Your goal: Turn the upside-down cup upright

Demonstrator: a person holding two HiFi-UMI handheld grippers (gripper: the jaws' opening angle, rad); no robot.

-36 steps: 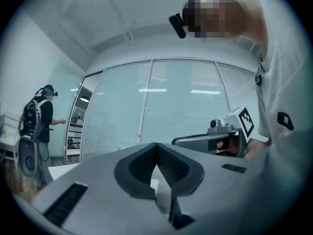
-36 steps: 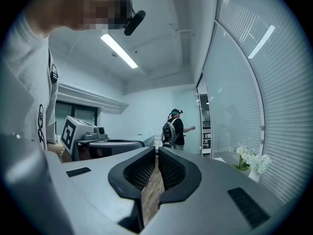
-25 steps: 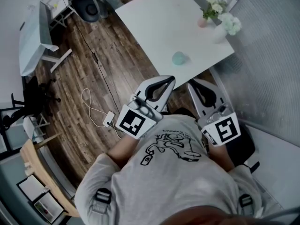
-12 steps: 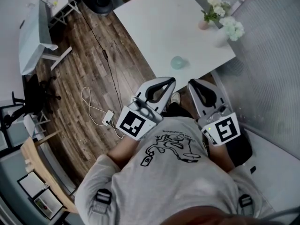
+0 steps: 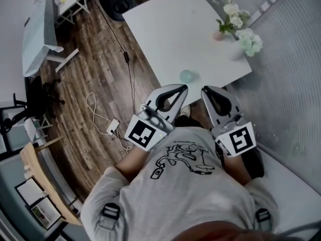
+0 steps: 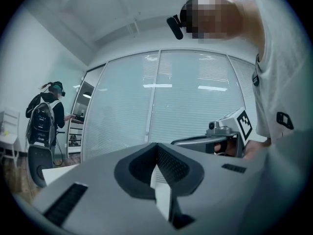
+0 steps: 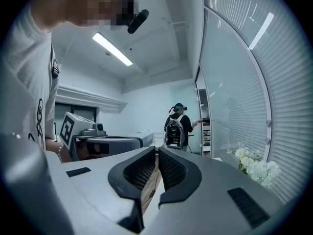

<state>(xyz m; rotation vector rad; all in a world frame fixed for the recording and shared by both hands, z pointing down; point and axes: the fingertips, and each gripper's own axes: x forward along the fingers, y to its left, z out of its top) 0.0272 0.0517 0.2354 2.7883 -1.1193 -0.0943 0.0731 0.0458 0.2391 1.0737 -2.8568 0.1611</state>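
The upside-down cup (image 5: 187, 76) sits near the edge of the white bench (image 5: 165, 29), just ahead of both gripper tips and apart from them. The left gripper (image 5: 180, 88) and the right gripper (image 5: 206, 90) are clenched on nothing, side by side. Flowers (image 5: 234, 11) stand farther ahead, to the right.

cup (image 5: 186, 76) too small, orientation unclear, chair (image 5: 119, 1) cut off

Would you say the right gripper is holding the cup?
No, the right gripper has its jaws shut on nothing; the cup sits on the table.
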